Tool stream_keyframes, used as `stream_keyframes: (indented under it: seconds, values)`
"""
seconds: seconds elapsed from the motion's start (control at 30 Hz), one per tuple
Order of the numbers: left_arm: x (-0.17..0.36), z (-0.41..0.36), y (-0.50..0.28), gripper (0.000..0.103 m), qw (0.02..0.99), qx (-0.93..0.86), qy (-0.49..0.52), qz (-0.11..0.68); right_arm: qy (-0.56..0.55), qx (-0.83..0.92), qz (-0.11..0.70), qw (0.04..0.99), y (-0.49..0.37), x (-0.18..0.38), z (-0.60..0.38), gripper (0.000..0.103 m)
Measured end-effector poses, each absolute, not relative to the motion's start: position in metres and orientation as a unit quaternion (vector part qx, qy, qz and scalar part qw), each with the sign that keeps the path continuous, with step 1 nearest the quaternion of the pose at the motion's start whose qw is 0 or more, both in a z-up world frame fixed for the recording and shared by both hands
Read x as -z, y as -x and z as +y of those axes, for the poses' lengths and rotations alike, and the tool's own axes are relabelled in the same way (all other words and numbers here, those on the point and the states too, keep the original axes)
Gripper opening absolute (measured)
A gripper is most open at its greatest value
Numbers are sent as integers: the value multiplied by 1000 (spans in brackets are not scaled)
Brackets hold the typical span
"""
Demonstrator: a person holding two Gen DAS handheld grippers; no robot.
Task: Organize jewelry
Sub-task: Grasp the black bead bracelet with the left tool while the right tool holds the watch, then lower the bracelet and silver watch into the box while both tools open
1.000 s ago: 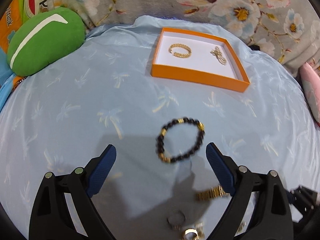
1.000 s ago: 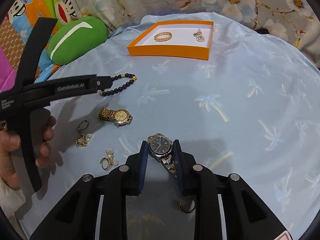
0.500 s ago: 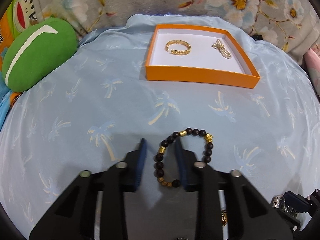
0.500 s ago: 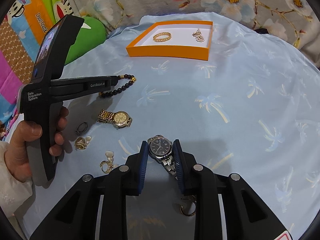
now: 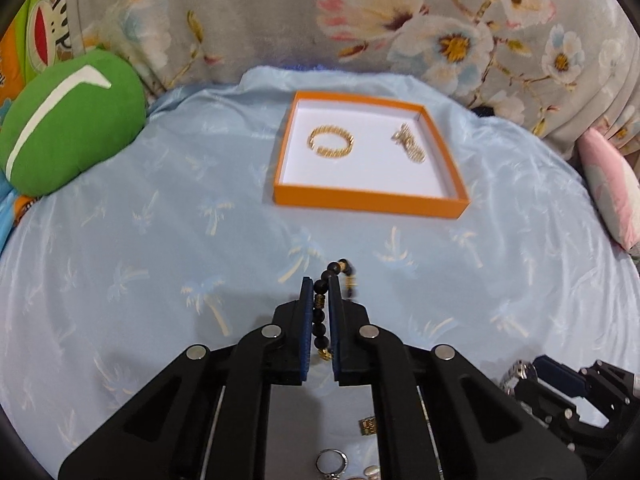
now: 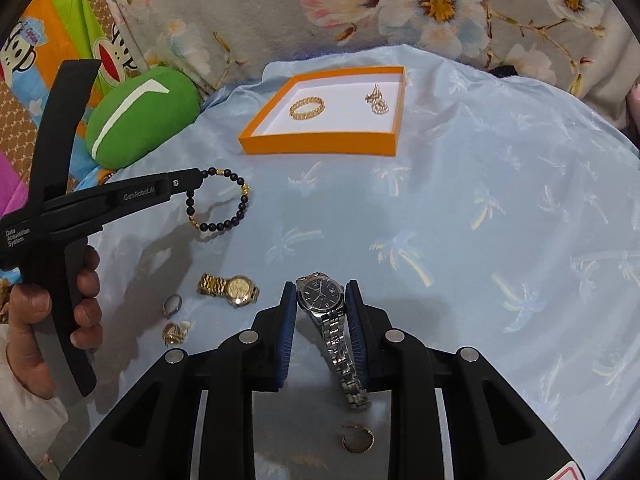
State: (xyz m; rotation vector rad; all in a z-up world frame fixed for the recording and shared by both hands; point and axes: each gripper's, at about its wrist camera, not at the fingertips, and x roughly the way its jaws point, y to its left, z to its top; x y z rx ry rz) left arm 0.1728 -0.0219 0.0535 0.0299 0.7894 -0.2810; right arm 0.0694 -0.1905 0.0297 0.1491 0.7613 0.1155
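My left gripper (image 5: 320, 286) is shut on a black and gold bead bracelet (image 5: 321, 312), which hangs from it above the blue cloth; the right wrist view shows the bracelet (image 6: 218, 200) dangling from the left gripper (image 6: 192, 182). My right gripper (image 6: 320, 292) is shut on a silver watch with a dark dial (image 6: 320, 294), its band trailing back between the fingers. An orange tray (image 5: 370, 201) (image 6: 320, 147) lies ahead with a gold bracelet (image 5: 331, 142) and a gold chain piece (image 5: 409, 143) inside.
A gold watch (image 6: 230, 289), a ring (image 6: 173, 305), a gold shell piece (image 6: 175, 332) and a hoop earring (image 6: 358, 438) lie on the cloth. A green cushion (image 5: 68, 136) sits far left. Floral fabric (image 5: 360, 12) rises behind the tray.
My left gripper closed on the bead bracelet and lifted it off the cloth, moving toward the tray. My right gripper raised the silver watch off the cloth.
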Motion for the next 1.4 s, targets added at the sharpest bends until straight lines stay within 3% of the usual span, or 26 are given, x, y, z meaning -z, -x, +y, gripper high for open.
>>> stream_keyframes:
  seconds: [0.5,1.13,1.17,1.3,1.4]
  values:
    - [-125,-55,-246,7,938,149,-14,313,-100,-51,306,946,-193,-103,-230,23]
    - [-51,-72,-345,7,919,126,-4,374,-88,-33,355,930,-311,-44,-225,23]
    - [-50,-71,-346,9,919,126,-3,375,-87,-33,349,933,-310,-45,-225,23]
    - [-47,-67,-349,38,920,119,7,373,-79,-30,335,938,-308,-53,-224,25]
    - [-52,-62,-346,38,922,118,18,368,-81,-30,324,942,-300,-62,-225,25]
